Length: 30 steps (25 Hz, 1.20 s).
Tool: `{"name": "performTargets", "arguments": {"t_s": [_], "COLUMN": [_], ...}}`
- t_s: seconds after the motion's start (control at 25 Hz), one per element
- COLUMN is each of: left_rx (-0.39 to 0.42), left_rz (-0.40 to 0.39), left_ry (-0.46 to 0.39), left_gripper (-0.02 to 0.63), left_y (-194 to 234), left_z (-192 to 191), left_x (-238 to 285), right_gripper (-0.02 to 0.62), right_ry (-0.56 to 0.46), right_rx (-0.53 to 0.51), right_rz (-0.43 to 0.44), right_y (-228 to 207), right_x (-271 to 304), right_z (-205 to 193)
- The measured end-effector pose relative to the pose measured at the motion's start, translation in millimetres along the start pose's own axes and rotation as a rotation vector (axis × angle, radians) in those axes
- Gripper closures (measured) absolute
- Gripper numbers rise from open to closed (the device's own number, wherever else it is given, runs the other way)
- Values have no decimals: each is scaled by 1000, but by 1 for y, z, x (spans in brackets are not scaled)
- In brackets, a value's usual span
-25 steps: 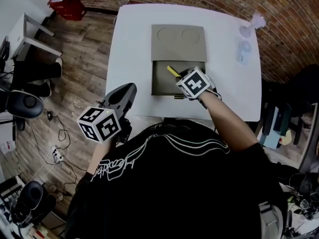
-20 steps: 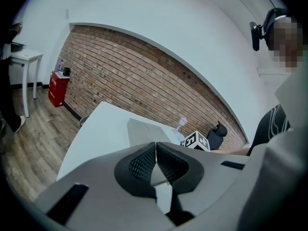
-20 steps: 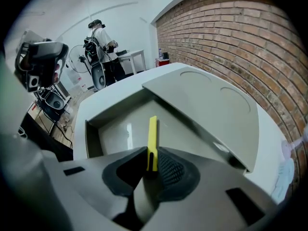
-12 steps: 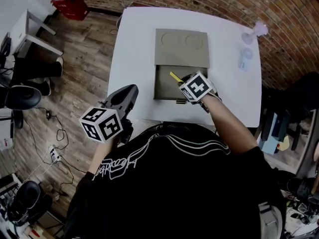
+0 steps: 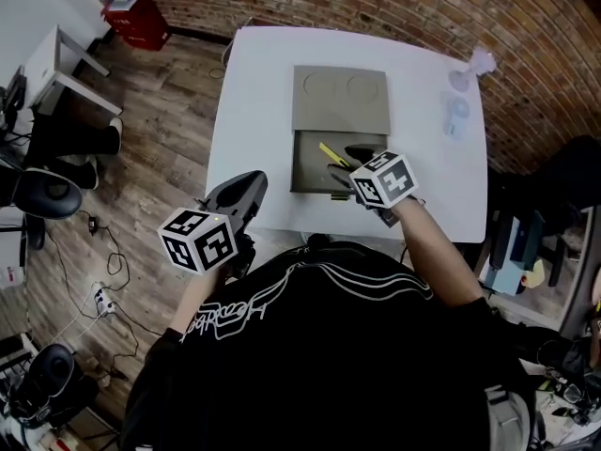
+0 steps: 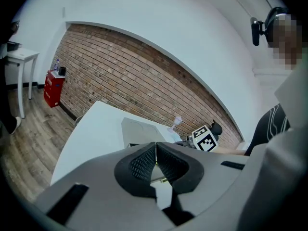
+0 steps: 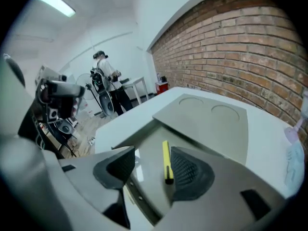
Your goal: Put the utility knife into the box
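The right gripper [image 7: 150, 166] is opening its jaws wide around the yellow knife [image 7: 166, 162] lying loose in the box [image 7: 144, 146], while the left gripper [image 6: 156, 163] sits closed and empty.

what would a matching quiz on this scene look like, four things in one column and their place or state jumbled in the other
Things:
1. utility knife
2. lid
3. left tongs
4. red crate

Place or state:
a. shut, nothing held
b. lying inside the box
c. flat on the table, beyond the box
d. on the floor, off the table

Pairs: 1-b, 2-c, 3-a, 4-d
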<state>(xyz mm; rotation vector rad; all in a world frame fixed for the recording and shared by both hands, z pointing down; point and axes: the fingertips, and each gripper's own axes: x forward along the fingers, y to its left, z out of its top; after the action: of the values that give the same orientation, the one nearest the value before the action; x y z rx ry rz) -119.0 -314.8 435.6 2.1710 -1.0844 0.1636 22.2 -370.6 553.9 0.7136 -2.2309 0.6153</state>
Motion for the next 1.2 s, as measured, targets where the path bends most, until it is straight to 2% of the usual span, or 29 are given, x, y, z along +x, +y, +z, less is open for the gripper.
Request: {"name": "performTargets", "arguments": {"t_s": [0.12, 0.32, 0.44, 0.56, 0.6, 0.72, 0.96, 1.2], "left_rx": [12, 53, 83, 111, 122, 148, 185, 226], "left_rz": [-28, -83, -114, -152, -165, -204, -256, -282], "left_ry": [2, 3, -11, -20, -19, -18, -26, -49], "left_gripper": [574, 574, 575, 575, 574, 575, 574, 575], "left_y": [-14, -41, -58, -77, -84, -102, -126, -137], "left_z": [-3, -4, -1, 1, 1, -1, -3, -2], "left_x": [-2, -7, -9, -11, -12, -16, -20, -28], "right_gripper": [372, 419, 491, 551, 590, 593, 594, 594], "right_ry": [-133, -295, -418, -509, -533, -611, -651, -661], "right_rx": [39, 90, 141, 161, 165, 176, 152, 114], "right_rz": [48, 85, 137, 90, 66, 93, 196, 211], "right_y": [22, 42, 58, 62, 61, 71, 105, 122], "right_x": [-26, -75, -107, -135, -143, -166, -185, -196], "right_z": [16, 29, 39, 44, 45, 48, 44, 41]}}
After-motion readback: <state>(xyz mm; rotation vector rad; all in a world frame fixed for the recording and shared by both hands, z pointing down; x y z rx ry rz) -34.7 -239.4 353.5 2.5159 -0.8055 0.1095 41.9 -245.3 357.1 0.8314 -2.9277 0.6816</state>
